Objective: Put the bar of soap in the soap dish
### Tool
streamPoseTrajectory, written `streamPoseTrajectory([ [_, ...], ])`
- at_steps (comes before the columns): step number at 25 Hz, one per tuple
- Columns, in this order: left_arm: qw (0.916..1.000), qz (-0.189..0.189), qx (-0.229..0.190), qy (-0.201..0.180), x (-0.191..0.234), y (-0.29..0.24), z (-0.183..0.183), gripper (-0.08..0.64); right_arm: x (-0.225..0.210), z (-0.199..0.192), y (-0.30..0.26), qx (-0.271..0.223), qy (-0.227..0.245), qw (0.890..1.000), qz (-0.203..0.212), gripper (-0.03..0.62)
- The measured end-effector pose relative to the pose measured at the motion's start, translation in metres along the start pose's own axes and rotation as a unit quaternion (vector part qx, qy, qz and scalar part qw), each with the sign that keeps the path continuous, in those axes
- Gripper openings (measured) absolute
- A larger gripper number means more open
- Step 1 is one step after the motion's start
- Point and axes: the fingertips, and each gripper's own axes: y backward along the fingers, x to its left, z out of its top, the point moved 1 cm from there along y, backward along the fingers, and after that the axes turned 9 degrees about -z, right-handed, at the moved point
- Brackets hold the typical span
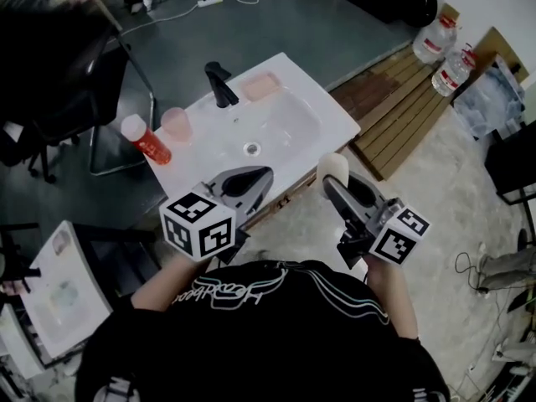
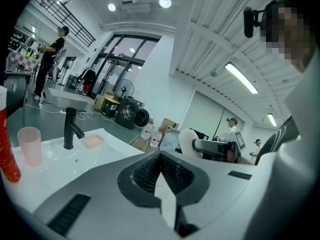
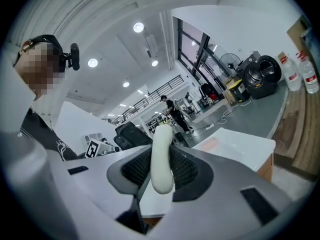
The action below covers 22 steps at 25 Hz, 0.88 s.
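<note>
Bar of soap (image 3: 161, 151): was clamped by right hand-held gripper (image 3: 161, 166), not yet delivered; pink soap dish (image 1: 260, 85) was seen unfilled; left hand-held gripper (image 2: 160, 165) closed, empty.

At far rim of white rectangular washbasin (image 1: 335, 124): black tap (image 1: 220, 86), pink soap dish (image 1: 261, 85) just right. At left end: pink plastic cup (image 1: 177, 125), red white-capped bottle (image 1: 146, 141) (leftmost). Nearer, white oval soap bar (image 1: 332, 166) in right gripper (image 1: 331, 182).

Open lab-like hall: freestanding washbasin (image 1: 335, 120) on grey floor (image 1: 318, 23), power strip (image 1: 209, 1), office chair (image 1: 50, 65), water bottles (image 1: 434, 38).
</note>
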Motion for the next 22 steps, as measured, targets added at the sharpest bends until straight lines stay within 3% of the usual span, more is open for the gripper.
streamPoseTrajectory([
  [11,0.9981,0.058,-0.018,0.014,0.028,0.011,0.007,0.020,-0.012,0.006,-0.046,0.024,-0.015,0.998,0.050,0.126],
  [22,0.9880,0.139,-0.048,0.047,0.067,-0.003,0.026,0.020,-0.051,0.035,-0.102,0.071,-0.023,0.991,0.111,0.126],
])
